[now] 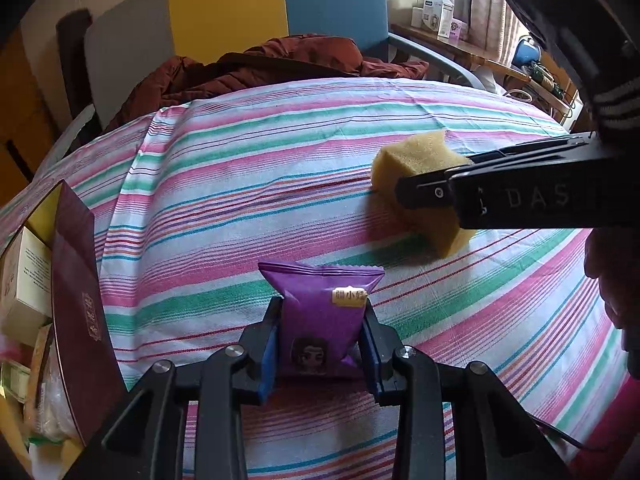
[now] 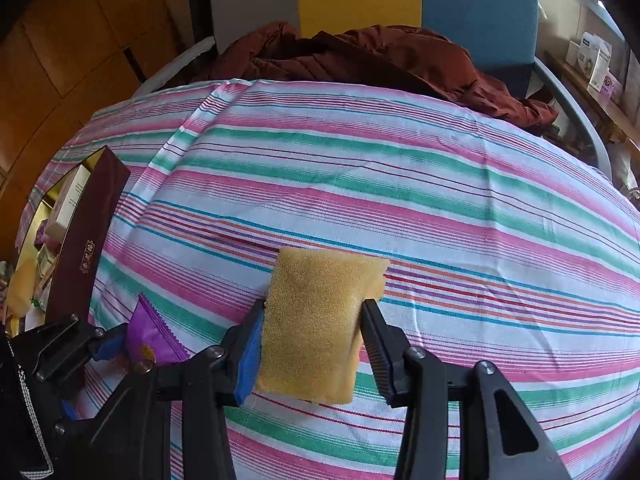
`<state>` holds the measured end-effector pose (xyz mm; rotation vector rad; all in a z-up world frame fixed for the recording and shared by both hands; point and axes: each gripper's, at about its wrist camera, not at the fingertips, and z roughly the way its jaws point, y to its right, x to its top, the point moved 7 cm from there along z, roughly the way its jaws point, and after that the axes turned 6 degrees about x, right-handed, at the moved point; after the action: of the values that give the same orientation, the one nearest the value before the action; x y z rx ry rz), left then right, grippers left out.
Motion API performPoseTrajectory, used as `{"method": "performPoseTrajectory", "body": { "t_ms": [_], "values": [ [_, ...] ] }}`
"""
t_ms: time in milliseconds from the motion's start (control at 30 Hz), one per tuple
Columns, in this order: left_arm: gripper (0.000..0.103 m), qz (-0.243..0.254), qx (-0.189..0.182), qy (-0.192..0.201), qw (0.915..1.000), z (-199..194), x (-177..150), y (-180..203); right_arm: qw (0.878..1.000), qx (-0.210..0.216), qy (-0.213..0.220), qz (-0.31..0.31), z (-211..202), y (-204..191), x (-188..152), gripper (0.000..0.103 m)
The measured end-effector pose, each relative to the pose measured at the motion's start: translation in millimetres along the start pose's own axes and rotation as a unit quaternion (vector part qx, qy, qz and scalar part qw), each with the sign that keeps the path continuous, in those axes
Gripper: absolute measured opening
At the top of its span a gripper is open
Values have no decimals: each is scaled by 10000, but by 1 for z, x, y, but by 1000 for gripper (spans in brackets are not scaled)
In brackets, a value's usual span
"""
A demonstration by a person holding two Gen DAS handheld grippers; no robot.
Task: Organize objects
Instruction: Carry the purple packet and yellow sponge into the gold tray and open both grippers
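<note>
One purple snack packet [image 1: 320, 320] is sitting at the lower centre of the left wrist view, pinched between the narrow jaws of the left gripper [image 1: 320, 344], which is pointing steeply down at the striped cloth [image 1: 248, 184]. One yellow sponge [image 2: 316, 320] is being squeezed by the right gripper [image 2: 316, 344] at the lower centre of its own view. One maroon box [image 1: 80, 300] is standing open at the left edge, holding several small cartons.
</note>
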<state>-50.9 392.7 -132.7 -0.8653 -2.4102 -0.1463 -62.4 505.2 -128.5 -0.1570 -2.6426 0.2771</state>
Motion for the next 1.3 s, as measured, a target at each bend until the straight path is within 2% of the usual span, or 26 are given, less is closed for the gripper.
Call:
{"method": "performPoseTrajectory", "body": {
  "t_ms": [400,833,1133,1233,1300],
  "values": [
    [35,44,95,21,9999,-9,-3,-4,9999,-119,1,-97,3,-1,-1,46],
    [35,116,47,721,9973,-79,5,-23,9990,-415,-81,-174,12,-4,-4,46],
    [35,-100,-30,883,9960,-105,-5,-52,9954,-770,-511,-265,13,-17,-20,45],
    [35,-205,-53,893,9958,-109,-11,-62,9952,-699,-623,-274,12,-30,-27,44],
    [35,-265,-46,891,9957,-110,-14,-69,9935,-809,-702,-393,13,-41,-34,45]
  ]
}}
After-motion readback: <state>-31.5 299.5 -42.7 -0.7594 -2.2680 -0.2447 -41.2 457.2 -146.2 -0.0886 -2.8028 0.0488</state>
